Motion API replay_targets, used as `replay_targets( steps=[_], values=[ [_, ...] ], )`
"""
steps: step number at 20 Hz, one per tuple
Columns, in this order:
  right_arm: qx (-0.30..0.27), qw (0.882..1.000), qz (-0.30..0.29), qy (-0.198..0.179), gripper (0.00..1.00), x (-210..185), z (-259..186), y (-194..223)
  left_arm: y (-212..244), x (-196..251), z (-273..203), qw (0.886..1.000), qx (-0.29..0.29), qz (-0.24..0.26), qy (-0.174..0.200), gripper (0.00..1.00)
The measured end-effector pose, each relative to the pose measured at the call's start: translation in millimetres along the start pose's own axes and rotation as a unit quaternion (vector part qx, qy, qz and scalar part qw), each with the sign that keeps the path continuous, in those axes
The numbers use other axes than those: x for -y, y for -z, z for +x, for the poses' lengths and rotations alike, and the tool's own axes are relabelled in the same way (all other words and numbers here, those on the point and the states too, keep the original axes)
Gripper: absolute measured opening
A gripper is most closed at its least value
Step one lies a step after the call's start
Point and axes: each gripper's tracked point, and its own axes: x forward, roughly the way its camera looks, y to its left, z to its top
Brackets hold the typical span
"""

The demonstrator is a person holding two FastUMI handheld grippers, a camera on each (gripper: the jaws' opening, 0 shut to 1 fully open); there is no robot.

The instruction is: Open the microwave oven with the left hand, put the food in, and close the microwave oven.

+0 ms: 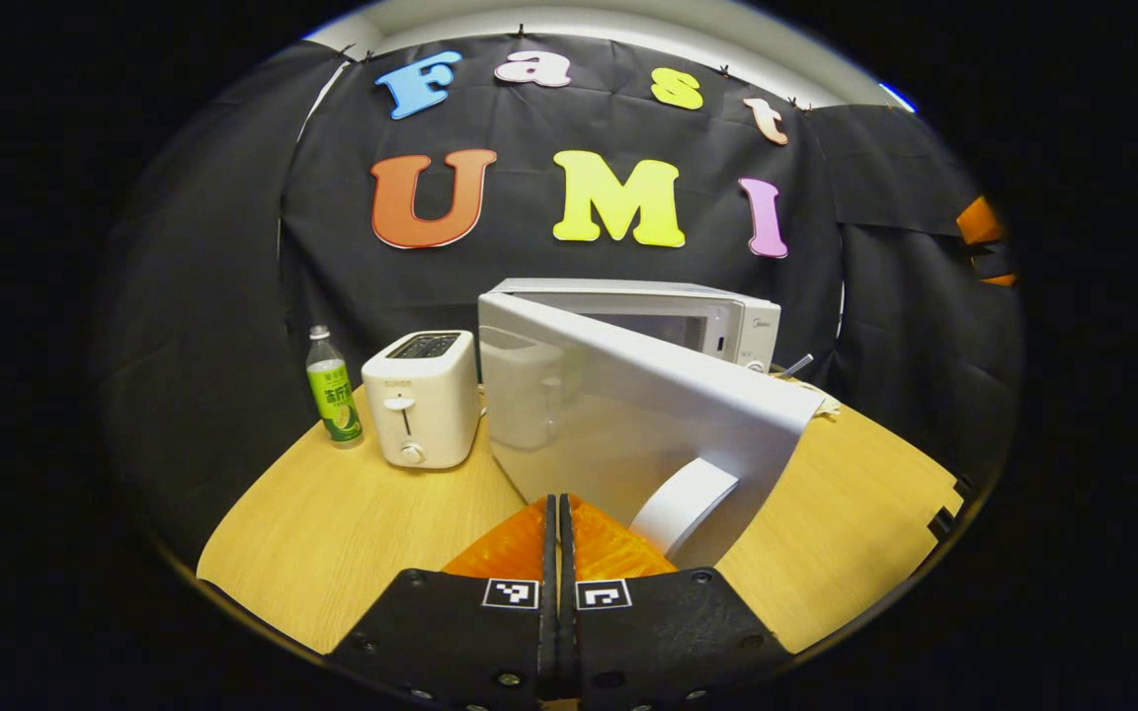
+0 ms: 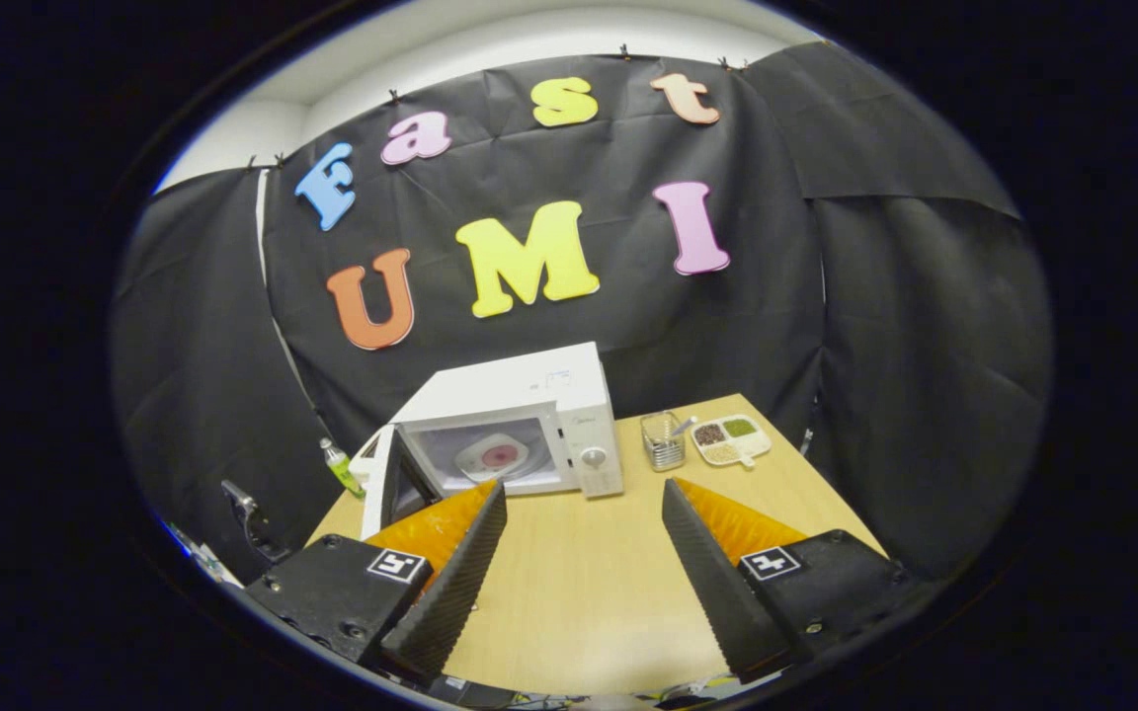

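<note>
The white microwave [image 1: 727, 321] stands at the back of the table, its door [image 1: 628, 415] swung partway open toward me. In the left gripper view my left gripper [image 1: 557, 506] is shut with nothing between its orange fingers; it sits just left of the door's white handle [image 1: 683, 504]. Seen from the right gripper view, the microwave [image 2: 539, 390] has its door [image 2: 383, 484] open to the left, and a white plate of pink food [image 2: 496, 457] lies inside the cavity. My right gripper [image 2: 584, 491] hangs open above the table in front of the oven, holding nothing.
A white toaster [image 1: 423, 400] and a green bottle [image 1: 334, 390] stand left of the microwave. A wire basket [image 2: 664, 441] and a divided dish of grains [image 2: 732, 439] sit to its right. The wooden table [image 2: 579, 592] ends close to the booth wall.
</note>
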Motion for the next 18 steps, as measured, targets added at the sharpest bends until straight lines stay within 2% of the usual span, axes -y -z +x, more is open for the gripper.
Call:
replay_targets(
  steps=[5, 15, 18],
  values=[
    [0.001, 1.000, 0.005, 0.013, 1.00, 17, -1, -5, -16, 38, 18, 0.999, 0.010, 0.018, 0.038, 0.00],
    [-0.005, 0.999, 0.016, 0.045, 1.00, 54, 2, -14, -37, 98, 61, 0.995, 0.017, 0.046, 0.089, 0.00],
    [-0.002, 0.998, 0.013, 0.056, 1.00, 66, 7, -21, -40, 113, 79, 0.994, 0.015, 0.041, 0.099, 0.00]
  ],
)
